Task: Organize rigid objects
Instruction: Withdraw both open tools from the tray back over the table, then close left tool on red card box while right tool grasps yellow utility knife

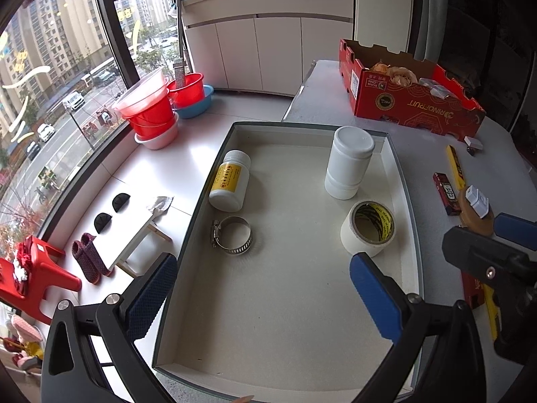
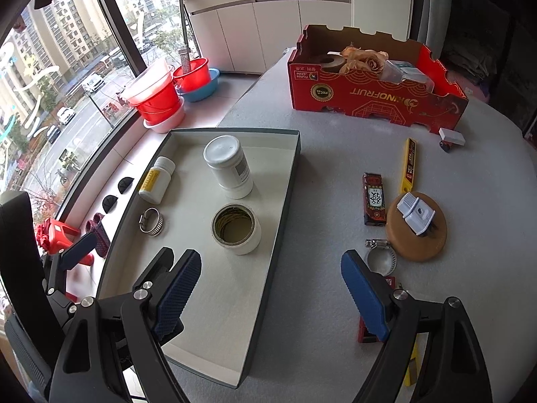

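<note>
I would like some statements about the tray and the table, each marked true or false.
1. The tape roll lies in the tray. True.
2. Both bottles in the tray stand upright. False: the white jar stands, but the yellow-label bottle lies on its side.
3. One hose clamp is in the tray and another clamp is on the table. True.
4. The right tongs hold the tape roll. False: they are open and empty.
5. The white plug rests on a brown disc. True.
</note>
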The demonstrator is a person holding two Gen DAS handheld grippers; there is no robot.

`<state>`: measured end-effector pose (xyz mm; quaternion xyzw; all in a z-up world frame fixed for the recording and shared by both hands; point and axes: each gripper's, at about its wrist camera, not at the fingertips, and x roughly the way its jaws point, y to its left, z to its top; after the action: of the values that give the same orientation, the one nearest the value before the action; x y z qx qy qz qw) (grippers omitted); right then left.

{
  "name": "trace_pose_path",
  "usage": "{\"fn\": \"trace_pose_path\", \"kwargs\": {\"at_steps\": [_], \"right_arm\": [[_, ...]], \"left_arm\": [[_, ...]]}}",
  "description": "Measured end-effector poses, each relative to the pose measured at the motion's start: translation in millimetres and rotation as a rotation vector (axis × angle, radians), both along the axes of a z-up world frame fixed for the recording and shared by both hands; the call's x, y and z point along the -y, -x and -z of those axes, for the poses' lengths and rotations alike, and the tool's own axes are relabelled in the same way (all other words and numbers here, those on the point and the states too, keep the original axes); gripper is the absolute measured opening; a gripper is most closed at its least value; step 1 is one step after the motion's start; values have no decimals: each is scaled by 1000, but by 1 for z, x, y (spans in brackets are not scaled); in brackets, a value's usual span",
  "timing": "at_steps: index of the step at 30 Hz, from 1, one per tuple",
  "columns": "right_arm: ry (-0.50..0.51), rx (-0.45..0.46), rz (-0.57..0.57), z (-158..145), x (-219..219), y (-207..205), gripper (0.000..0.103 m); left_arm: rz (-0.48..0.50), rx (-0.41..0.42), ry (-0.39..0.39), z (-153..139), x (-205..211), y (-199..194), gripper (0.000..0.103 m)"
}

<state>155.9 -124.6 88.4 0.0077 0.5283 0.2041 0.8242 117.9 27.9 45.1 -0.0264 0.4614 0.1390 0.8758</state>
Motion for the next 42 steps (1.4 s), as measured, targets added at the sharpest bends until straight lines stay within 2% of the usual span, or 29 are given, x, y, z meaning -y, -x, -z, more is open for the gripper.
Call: {"fn": "trace_pose_path", "kwargs": {"at_steps": [11,12,13,21,25,27,31,34,38,42], "right_arm": [[-37,26,21,-18,23,15,87],[-44,25,26,-19,26,16,89],[-52,24,32,-19,30,16,103],[-183,-5,120,-14,92,29,103],[-172,-31,216,4,144,46,103],[-170,-74,270,20,176,56,103],[-144,-157,377,51,232,78,103],[-138,-188,435,67,261,93,103],[-123,-217,449,81,272,101,103],[-61,-188,340,88,248,95,103]], "left_arm": [[26,29,-21,-21,21,14,103],[30,30,-23,-22,25,15,103],[35,31,-24,-23,28,16,103],[97,26,-14,-31,69,27,103],[163,10,15,-29,105,34,103],[211,-9,16,-23,130,36,103],[276,-52,-11,-2,173,32,103],[269,-83,-62,16,193,18,103],[243,-128,-81,33,198,-3,103],[240,-142,-98,42,198,-18,103]]}}
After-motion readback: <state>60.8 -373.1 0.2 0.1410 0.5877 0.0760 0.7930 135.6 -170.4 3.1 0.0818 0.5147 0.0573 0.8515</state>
